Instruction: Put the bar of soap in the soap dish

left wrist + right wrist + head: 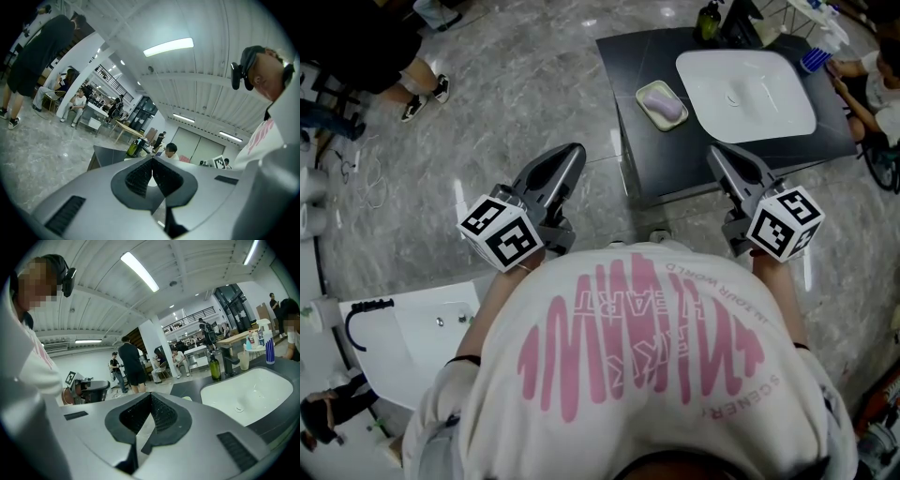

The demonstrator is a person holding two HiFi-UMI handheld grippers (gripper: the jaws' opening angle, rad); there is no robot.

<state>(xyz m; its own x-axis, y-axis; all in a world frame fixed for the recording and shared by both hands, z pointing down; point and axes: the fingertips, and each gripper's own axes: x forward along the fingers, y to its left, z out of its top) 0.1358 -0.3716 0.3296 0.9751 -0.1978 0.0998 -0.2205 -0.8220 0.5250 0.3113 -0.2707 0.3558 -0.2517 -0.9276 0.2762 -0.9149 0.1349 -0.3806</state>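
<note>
A lavender bar of soap (666, 101) lies in a pale green soap dish (648, 110) on the dark counter (675, 164), left of the white basin (750, 94). Both grippers are held close to the person's chest, short of the counter and apart from the soap. The tip of my left gripper (577, 150) hangs over the marble floor, and its jaws are shut with nothing between them (151, 161). My right gripper (717, 152) reaches the counter's near edge, shut and empty as well (150, 397). A sliver of the dish (187, 398) peeks over the right jaws.
A green bottle (709, 19) and a dark tap (229, 359) stand behind the basin, with a blue striped cup (814, 60) at its far right. A seated person's arm (853, 89) is by the counter's right side. Another white basin (422, 328) lies on the floor at lower left. Other people stand farther off.
</note>
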